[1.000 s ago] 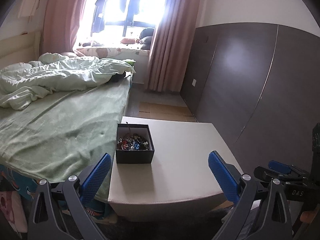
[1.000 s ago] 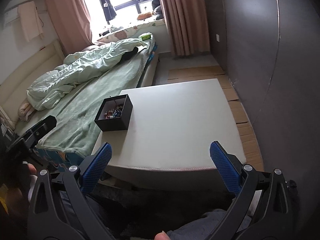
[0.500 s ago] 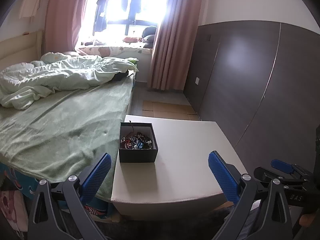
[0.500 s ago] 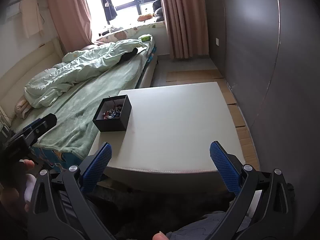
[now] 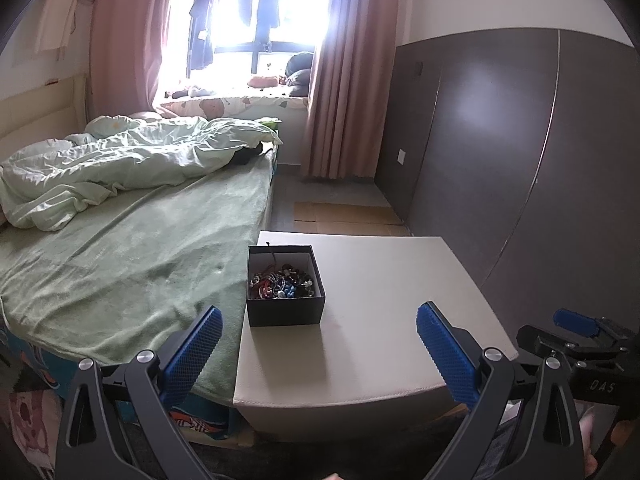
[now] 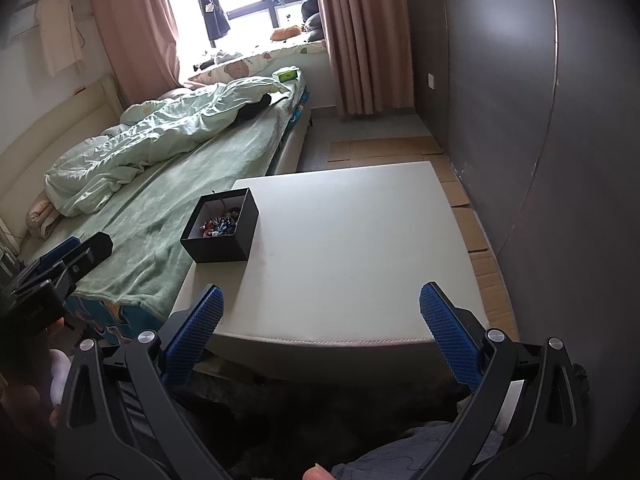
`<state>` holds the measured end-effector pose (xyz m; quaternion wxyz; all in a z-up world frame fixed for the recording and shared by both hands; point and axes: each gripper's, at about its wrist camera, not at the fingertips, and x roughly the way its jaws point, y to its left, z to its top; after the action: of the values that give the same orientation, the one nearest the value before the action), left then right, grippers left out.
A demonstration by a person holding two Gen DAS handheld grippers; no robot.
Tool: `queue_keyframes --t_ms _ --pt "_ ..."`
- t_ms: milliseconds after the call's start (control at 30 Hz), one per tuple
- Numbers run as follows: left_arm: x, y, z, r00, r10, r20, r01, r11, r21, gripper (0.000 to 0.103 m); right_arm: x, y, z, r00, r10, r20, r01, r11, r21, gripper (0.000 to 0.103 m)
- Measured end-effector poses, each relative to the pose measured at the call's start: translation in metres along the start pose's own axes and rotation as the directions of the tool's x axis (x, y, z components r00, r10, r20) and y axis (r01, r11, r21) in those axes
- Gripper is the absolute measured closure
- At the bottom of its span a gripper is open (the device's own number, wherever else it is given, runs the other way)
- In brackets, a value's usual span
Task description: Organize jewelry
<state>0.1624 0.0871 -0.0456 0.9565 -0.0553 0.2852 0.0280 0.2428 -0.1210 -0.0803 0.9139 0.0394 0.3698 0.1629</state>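
The jewelry [image 5: 282, 285] is a small, tangled pile of beads, light and easy to snag. It lies in a black box [image 5: 285, 312] near the desk's [image 5: 384, 288] left edge, beside the bed [image 5: 132, 272]. Pick one piece by its string. The left hand-held gripper [image 5: 318, 344] and right hand-held gripper [image 6: 320, 330] are both wide apart, holding nothing.

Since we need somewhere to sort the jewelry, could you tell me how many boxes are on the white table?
1: a single open black box, holding a jumble of jewelry, stands near the left edge of the white table, beside the bed. Nothing else stands on the tabletop.
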Motion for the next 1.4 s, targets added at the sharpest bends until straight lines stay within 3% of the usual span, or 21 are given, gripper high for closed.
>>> queue_keyframes --t_ms 400,1400 --pt "-0.0019 0.0065 -0.0012 1.000 0.008 0.007 -0.007 1.000 -0.028 0.009 -0.0003 -0.0008 0.0002 1.000 -0.002 0.001 0.002 1.000 0.010 0.005" --pt "-0.0023 -0.0028 -0.0029 1.000 0.025 0.019 -0.025 1.000 0.018 0.009 0.0000 -0.0028 -0.0010 1.000 -0.007 0.002 0.007 1.000 0.014 0.005"
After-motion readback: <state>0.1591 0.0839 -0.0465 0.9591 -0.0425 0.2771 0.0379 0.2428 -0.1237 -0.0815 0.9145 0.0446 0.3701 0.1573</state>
